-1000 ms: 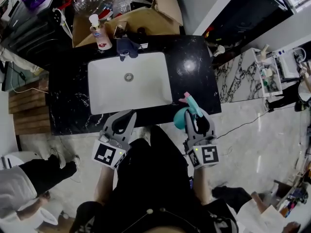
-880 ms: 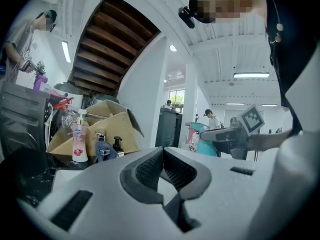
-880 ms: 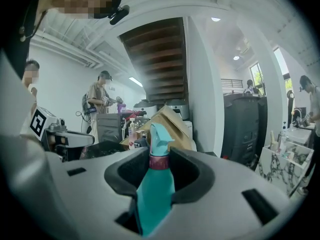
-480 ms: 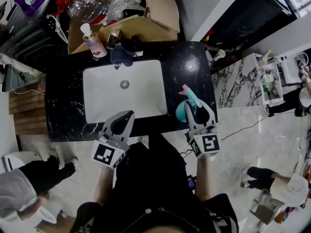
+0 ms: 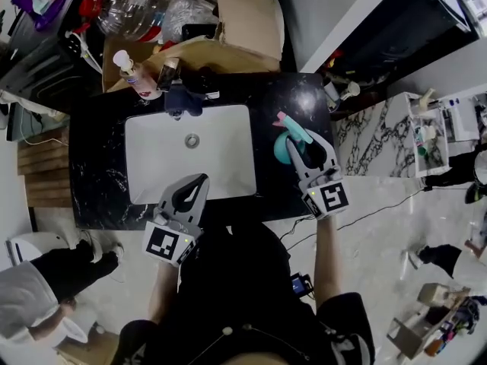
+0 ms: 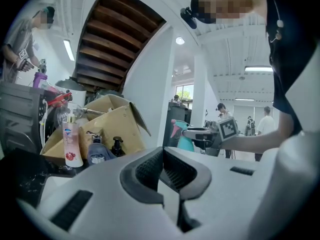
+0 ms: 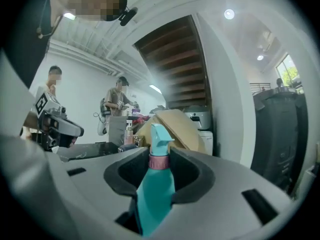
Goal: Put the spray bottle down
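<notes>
The teal spray bottle (image 5: pixel 286 144) with a pink trigger is clamped by its neck in my right gripper (image 5: pixel 308 147), which is shut on it. It is over the black counter (image 5: pixel 298 101), just right of the white sink (image 5: pixel 156 154). I cannot tell whether its base touches the counter. In the right gripper view the bottle (image 7: pixel 155 189) stands upright between the jaws of that gripper (image 7: pixel 159 170). My left gripper (image 5: pixel 199 182) is shut and empty at the sink's front edge. In the left gripper view, beyond that gripper (image 6: pixel 163 159), the bottle (image 6: pixel 181 134) shows in the distance.
A pump soap bottle (image 5: pixel 129 71) and a blue cloth (image 5: pixel 183 97) stand behind the sink, in front of an open cardboard box (image 5: pixel 228 40). A dark pump bottle (image 6: pixel 117 146) is beside them. People stand around the room. A marble shelf (image 5: pixel 380 128) lies to the right.
My right gripper carried the spray bottle from the counter's front edge to over its right part beside the sink. The left gripper moved forward to the sink's front edge.
</notes>
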### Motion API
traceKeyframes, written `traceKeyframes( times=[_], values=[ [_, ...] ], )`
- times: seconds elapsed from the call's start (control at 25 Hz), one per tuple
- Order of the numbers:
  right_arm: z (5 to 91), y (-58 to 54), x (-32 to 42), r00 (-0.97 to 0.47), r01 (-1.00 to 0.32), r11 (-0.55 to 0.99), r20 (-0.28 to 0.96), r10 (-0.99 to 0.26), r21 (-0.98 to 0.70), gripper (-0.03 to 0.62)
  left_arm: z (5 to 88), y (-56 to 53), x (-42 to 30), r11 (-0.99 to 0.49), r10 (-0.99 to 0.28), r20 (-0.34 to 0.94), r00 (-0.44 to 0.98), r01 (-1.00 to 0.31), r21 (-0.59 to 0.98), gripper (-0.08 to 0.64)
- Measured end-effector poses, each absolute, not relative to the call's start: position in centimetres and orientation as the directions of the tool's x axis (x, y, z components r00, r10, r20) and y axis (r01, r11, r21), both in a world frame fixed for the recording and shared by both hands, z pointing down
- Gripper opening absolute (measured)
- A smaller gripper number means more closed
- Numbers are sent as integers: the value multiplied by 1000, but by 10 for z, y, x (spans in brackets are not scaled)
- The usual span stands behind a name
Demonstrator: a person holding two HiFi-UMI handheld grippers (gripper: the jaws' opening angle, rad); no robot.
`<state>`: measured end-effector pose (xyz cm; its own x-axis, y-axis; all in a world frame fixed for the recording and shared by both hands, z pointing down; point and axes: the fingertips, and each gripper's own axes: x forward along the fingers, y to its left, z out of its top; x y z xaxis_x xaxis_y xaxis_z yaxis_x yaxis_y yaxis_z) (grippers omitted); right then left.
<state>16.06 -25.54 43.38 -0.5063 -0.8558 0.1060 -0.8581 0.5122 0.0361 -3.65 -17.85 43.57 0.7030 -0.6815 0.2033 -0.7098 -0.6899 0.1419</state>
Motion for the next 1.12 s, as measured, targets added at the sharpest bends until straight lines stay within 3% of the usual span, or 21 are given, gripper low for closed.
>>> traceKeyframes(
  times=[1.12],
  values=[
    [487,-411,197,-719,-694,717,3,-695,-55,137,467,-240,-14,-602,-717,332,612,-785,146,6]
  ],
)
